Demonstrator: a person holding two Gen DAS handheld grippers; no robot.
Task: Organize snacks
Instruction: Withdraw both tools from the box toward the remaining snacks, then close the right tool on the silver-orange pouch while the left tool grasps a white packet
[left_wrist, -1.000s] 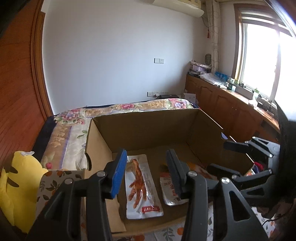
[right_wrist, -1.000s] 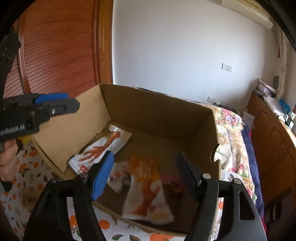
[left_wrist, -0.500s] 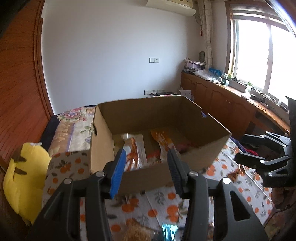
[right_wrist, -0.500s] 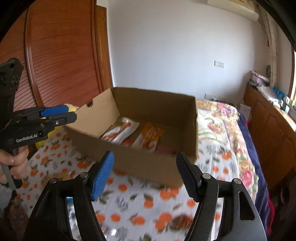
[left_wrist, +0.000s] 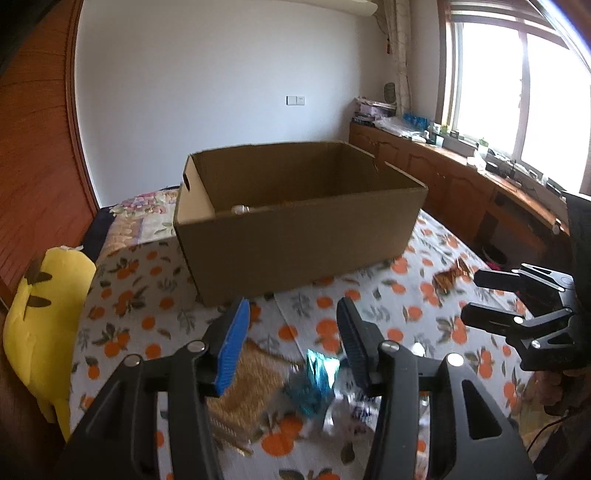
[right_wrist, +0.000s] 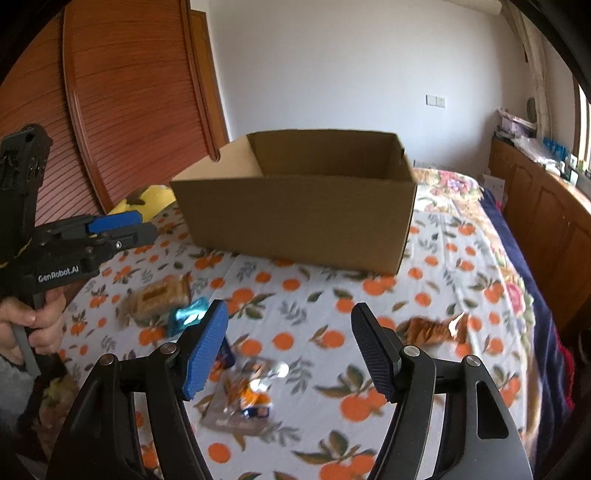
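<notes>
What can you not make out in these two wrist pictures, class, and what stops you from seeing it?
- Contents of the brown cardboard box: its near wall hides them in both views.
- Print on the teal foil packet and tan woven-look packet: motion blur.
- Orange crinkled packet: blurred; contents unreadable.
- Yellow plush toy: cut by the left wrist view's edge.
- Items on the wooden window counter: too small, washed out.

Left claw (left_wrist: 291, 343): jaws spread apart, nothing between them. Right claw (right_wrist: 288, 354): jaws spread apart, nothing between them. A bare hand (right_wrist: 35, 325) grips the left claw's handle.
</notes>
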